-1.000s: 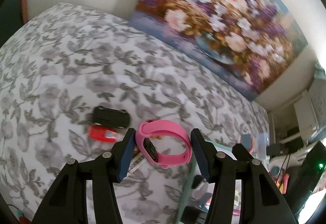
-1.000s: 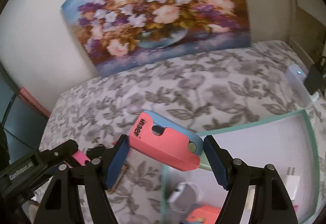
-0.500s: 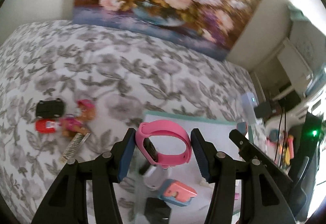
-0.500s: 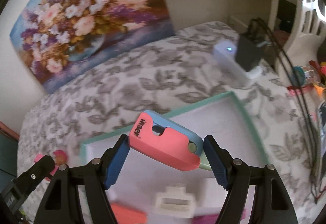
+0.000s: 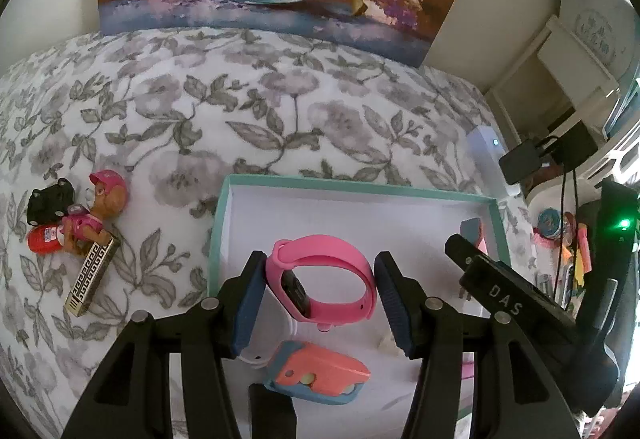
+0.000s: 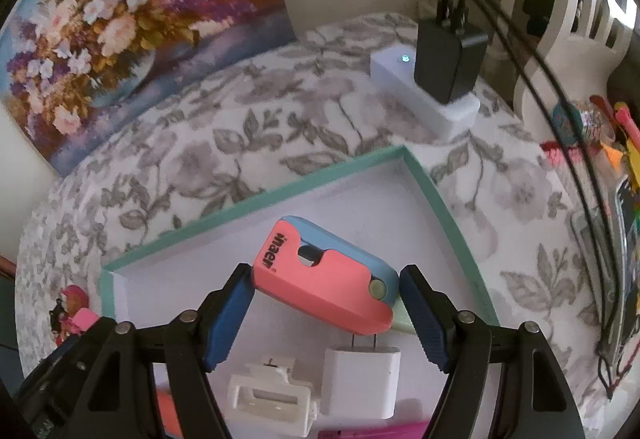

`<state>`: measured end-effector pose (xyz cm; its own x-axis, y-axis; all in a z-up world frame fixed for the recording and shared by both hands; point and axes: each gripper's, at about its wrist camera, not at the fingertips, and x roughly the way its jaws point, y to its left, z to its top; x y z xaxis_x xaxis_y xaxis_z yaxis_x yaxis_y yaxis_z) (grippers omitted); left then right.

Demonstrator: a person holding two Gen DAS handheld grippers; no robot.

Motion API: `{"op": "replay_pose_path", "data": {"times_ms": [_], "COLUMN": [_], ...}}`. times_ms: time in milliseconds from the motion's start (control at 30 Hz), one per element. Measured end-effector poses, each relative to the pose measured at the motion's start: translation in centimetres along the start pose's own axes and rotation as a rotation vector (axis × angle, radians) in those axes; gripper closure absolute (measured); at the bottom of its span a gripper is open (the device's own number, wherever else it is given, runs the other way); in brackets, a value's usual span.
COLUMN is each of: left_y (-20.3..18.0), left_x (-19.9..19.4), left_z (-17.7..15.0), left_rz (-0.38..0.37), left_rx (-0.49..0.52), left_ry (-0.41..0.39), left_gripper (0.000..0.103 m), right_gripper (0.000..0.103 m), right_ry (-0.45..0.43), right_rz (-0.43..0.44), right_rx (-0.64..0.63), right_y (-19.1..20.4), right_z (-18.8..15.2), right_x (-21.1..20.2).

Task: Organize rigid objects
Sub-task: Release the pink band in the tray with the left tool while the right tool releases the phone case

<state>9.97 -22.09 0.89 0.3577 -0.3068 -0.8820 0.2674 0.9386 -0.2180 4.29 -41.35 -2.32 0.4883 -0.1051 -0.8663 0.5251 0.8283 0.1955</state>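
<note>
My 2 grippers, both loaded over the teal-rimmed tray (image 6: 440, 199): left gripper (image 5: 320, 297) clamps pink wristband (image 5: 324, 279), loop lying across the fingers; right gripper (image 6: 326, 319) clamps pink-and-blue cutter (image 6: 324, 279), long axis across the fingers, nearer the tray's far corner.

My left gripper (image 5: 320, 297) and right gripper (image 6: 326, 317) share black angular frames, silver screws and ribbed dark-blue pads; one arm reads "DAS".
</note>
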Motion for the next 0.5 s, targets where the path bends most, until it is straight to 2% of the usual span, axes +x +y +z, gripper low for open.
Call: {"op": "replay_pose_path", "data": {"times_ms": [500], "left_y": [0.35], "left_x": [0.68], "left_z": [-0.02], "left_rz": [0.017], "left_rx": [-0.007], "left_ry": [0.037], "left_gripper": [0.045], "right_gripper": [0.025], "right_ry": [0.044], "right_rz": [-0.021], "right_rx": [-0.028], "right_y": [0.44], "right_z": [-0.25], "right_x": [0.71]}}
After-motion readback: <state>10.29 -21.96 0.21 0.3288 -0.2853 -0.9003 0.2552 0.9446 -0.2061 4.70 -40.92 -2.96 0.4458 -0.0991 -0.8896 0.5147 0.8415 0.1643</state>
